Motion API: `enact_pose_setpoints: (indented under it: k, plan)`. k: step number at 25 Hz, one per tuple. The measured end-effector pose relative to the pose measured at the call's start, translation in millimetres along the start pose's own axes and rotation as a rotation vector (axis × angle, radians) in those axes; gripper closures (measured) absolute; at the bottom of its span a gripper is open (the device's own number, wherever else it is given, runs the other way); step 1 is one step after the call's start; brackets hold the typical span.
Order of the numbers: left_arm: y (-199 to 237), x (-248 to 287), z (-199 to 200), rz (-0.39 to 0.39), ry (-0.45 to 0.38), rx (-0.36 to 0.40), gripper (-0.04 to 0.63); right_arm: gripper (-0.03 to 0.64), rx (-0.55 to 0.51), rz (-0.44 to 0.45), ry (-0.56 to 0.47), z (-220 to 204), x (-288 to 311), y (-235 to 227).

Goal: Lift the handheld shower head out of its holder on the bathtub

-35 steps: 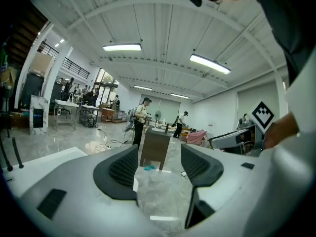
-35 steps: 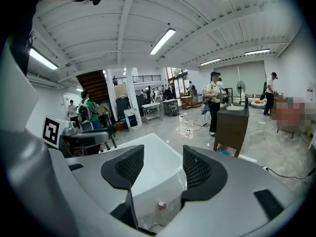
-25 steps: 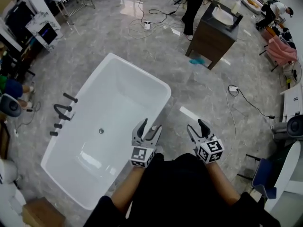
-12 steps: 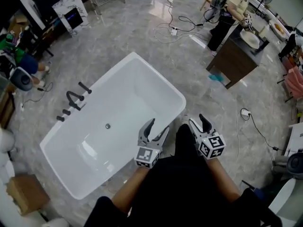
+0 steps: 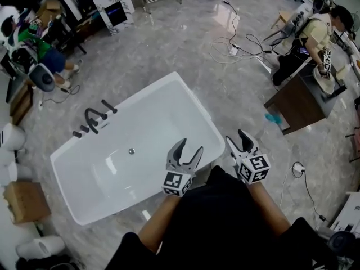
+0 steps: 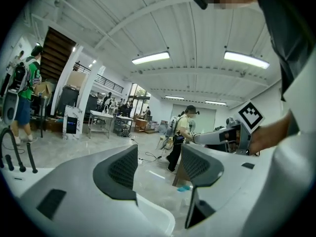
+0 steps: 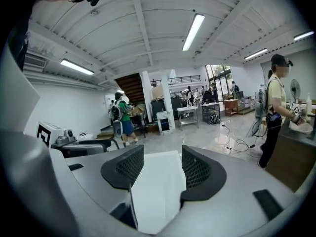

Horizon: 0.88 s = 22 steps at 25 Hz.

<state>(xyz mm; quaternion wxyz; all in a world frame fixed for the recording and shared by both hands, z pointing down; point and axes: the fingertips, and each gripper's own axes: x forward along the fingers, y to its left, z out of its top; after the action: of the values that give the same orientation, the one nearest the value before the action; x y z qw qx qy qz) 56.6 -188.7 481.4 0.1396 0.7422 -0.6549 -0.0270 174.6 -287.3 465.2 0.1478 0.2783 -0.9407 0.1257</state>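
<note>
Across the white bathtub (image 5: pixel 157 122), just beyond its far rim, stands the dark tap set (image 5: pixel 90 120). The shower head (image 5: pixel 109 106) is probably the slanted black rod at one end. It is too small here to be sure, and the set shows only as thin rods and a curved spout. Over the last second the tub has swung round in the head view as the person shifted along the near side. The left gripper (image 5: pixel 188 147) and right gripper (image 5: pixel 235 138) have stayed close to the body, fingers (image 6: pixel 118 169) spread with nothing between them. I judge the approach barely begun, since the whole tub lies between them and the tap set.
</note>
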Motion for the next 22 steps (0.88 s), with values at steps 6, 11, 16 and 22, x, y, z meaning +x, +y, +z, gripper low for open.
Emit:
enact_pose_setpoints:
  k: [6, 11, 16, 22]
  plan:
    - [8.7, 56.4, 17.4, 0.14, -0.015, 0.003, 0.342, 0.399, 0.006, 0.088, 0.027, 14.2, 30.3, -63.3]
    - [18.0, 74.5, 24.5, 0.222, 0.016, 0.01, 0.341, 0.399, 0.037, 0.159, 0.058, 17.6, 51.5, -82.4]
    - [28.0, 85.5, 18.1, 0.322, 0.046, 0.001, 0.341, 0.399, 0.04, 0.25, 0.08, 13.3, 72.8, -95.1]
    - [44.3, 89.8, 11.2, 0.431, 0.08, -0.018, 0.339, 0.399, 0.002, 0.356, 0.111, 8.0, 100.1, -109.6]
